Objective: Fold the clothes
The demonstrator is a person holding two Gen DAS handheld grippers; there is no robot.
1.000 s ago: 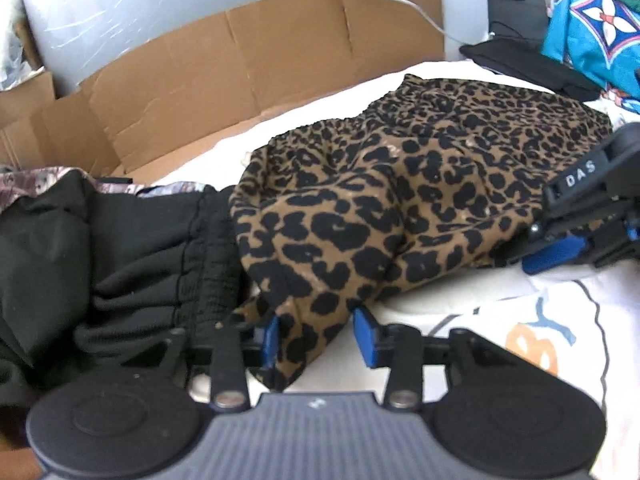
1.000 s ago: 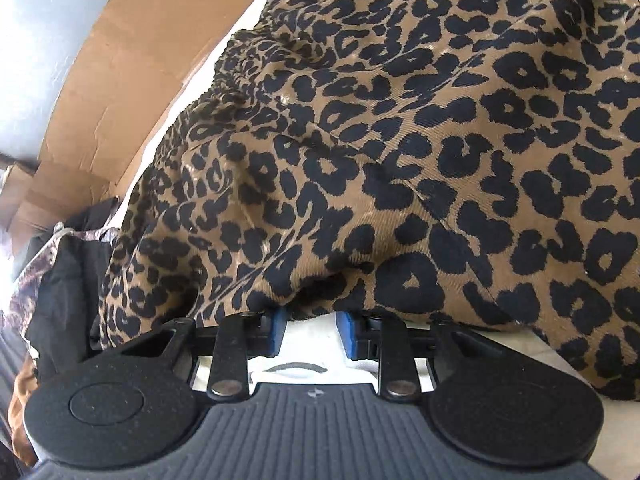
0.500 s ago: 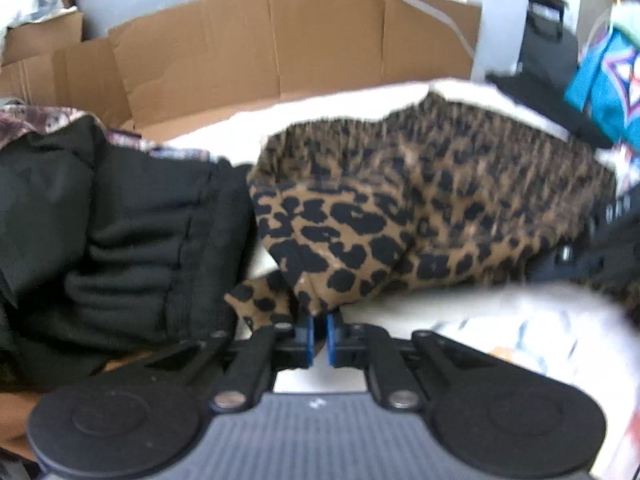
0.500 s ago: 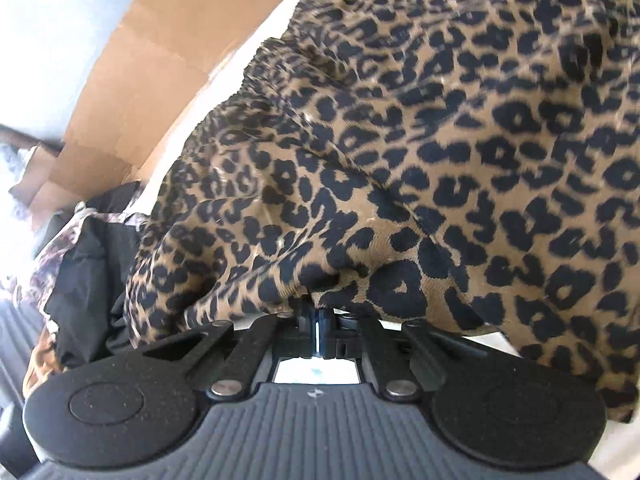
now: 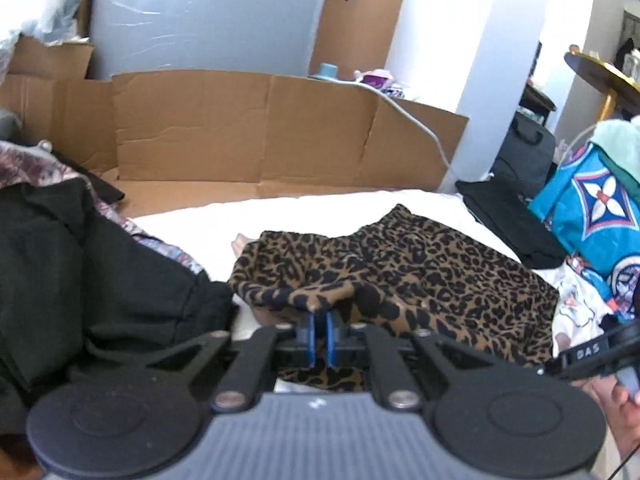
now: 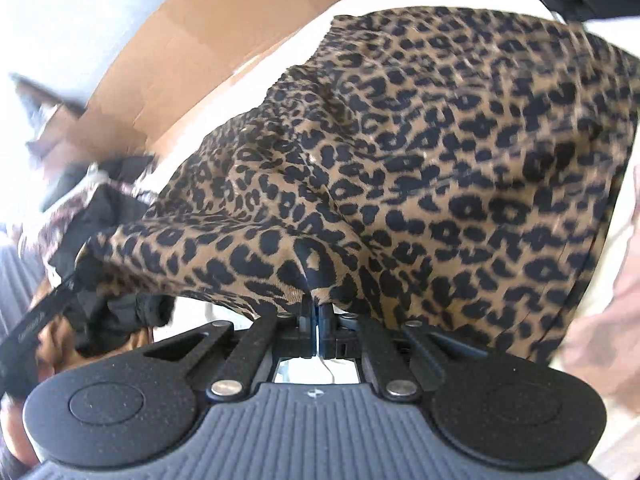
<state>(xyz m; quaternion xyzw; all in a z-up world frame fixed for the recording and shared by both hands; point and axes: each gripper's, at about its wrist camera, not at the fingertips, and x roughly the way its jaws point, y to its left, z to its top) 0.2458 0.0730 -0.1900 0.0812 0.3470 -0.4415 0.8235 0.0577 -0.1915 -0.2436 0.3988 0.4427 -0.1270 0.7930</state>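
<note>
One leopard-print garment [image 5: 432, 276] lies on the one white bed sheet [image 5: 280, 208]. Two grippers are in view: the left gripper [image 5: 319, 322] at 6 o'clock and part of the right gripper [image 5: 592, 354] at 4 o'clock. One heap of black clothes [image 5: 80, 280] sits at 9 o'clock. One cardboard sheet [image 5: 240, 132] stands at 12 o'clock. One blue patterned bag [image 5: 592, 208] and one flat black bag [image 5: 508, 220] are at 3 o'clock.
</note>
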